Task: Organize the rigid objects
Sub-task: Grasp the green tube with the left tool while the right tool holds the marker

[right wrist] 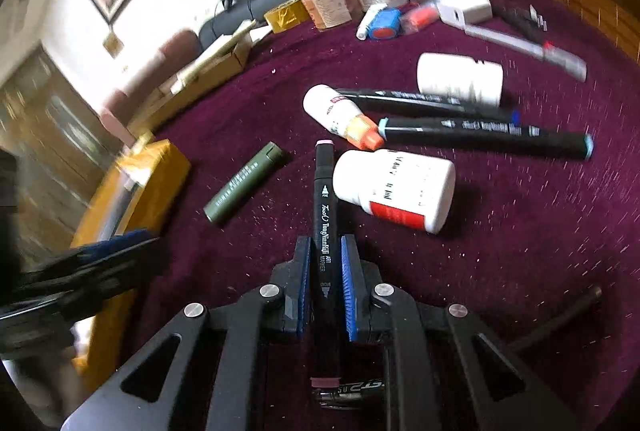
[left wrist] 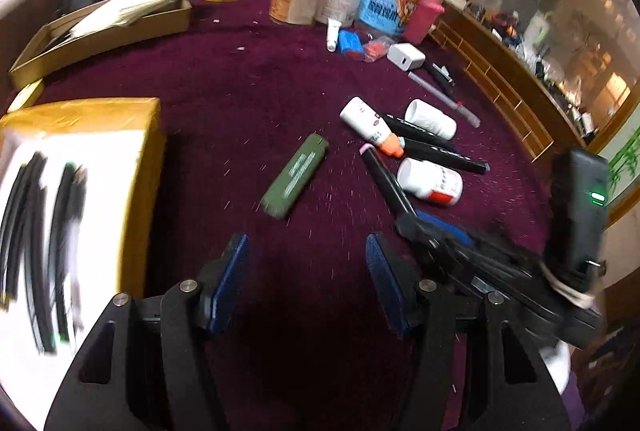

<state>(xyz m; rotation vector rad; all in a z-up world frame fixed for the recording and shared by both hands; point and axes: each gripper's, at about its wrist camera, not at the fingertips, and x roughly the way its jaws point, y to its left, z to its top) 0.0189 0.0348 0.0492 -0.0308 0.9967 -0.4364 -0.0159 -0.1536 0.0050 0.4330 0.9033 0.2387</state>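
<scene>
Right gripper jaws clamped on the black marker near its tail end — long overhang, could pivot or slip. Left gripper jaws half open, empty — could clip the green lighter.

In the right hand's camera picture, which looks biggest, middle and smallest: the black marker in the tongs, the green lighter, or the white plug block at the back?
1. Black marker, the longest, but it is nearest the camera, which makes it look bigger.
2. Green lighter.
3. White plug block, the smallest-looking, but it lies farthest away, so its true size against the lighter is unsure.
</scene>
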